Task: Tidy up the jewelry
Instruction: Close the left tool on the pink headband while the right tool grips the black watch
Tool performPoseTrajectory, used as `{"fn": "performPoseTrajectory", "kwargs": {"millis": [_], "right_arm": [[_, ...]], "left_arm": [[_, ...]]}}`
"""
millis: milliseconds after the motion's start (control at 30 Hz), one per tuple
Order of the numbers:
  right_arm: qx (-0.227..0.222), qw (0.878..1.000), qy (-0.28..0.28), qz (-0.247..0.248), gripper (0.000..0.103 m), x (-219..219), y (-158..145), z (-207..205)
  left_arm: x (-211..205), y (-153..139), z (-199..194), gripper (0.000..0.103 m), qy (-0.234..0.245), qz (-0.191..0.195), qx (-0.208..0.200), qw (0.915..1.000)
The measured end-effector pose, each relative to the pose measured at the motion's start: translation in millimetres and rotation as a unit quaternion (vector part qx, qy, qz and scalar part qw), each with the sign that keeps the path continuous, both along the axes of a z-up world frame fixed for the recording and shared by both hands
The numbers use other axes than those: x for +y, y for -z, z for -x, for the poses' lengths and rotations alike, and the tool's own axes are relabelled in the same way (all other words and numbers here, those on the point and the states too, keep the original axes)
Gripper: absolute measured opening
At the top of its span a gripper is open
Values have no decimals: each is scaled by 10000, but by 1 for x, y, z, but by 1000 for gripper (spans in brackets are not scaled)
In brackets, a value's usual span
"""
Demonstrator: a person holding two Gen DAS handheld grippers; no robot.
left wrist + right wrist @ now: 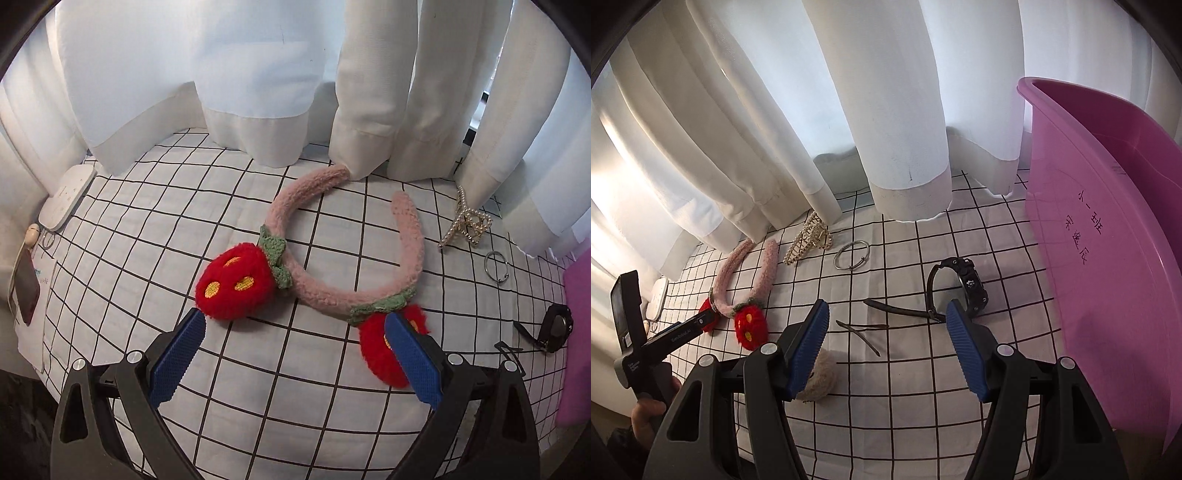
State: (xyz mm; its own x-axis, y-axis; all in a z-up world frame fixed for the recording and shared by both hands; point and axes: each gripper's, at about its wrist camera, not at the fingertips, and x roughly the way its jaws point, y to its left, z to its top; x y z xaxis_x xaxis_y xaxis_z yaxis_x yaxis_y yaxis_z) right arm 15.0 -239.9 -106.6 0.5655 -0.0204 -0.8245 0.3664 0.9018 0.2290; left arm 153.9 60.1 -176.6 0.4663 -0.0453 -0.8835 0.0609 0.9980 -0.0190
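Left gripper (295, 328) gaped empty over the plush strawberry headband (369, 295): soft, light, best pinched at the pink band

A white cloth with a black grid of thin lines (229, 206) covers the surface. The fluffy pink headband (291, 206) bears red plush strawberries (236, 284) with yellow seed spots and green knitted leaves. The pearl-studded hair claw (467, 221) is cream and gold, the thin metal ring (851, 254) silver, the chunky wristwatch (971, 288) black. The plastic tub (1108, 236) is purple-pink with dark handwritten characters. The curtains (894, 110) are plain white.
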Motion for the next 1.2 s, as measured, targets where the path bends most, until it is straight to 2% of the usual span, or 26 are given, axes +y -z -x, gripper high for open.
{"fn": "performPoseTrajectory", "kwargs": {"millis": [233,433,767,900,1000,1200], "right_arm": [[93,9999,-10,71,63,1,9,-4],[157,9997,153,139,63,-4,20,-8],[435,9975,503,255,63,-15,51,-17],[516,9962,610,352,63,-21,58,-22],[683,9943,669,470,63,-26,66,-27],[852,9923,806,402,63,-40,85,-36]], "left_arm": [[-7,24,-28,96,-263,90,294,9992],[-12,34,-36,96,-284,-346,193,9988],[-19,34,-30,97,-309,-599,12,9977],[-19,29,-17,97,-317,-554,-155,9978],[-20,27,-12,97,-298,-489,-123,9983],[-23,29,-10,97,-247,-435,-103,9987]]}}
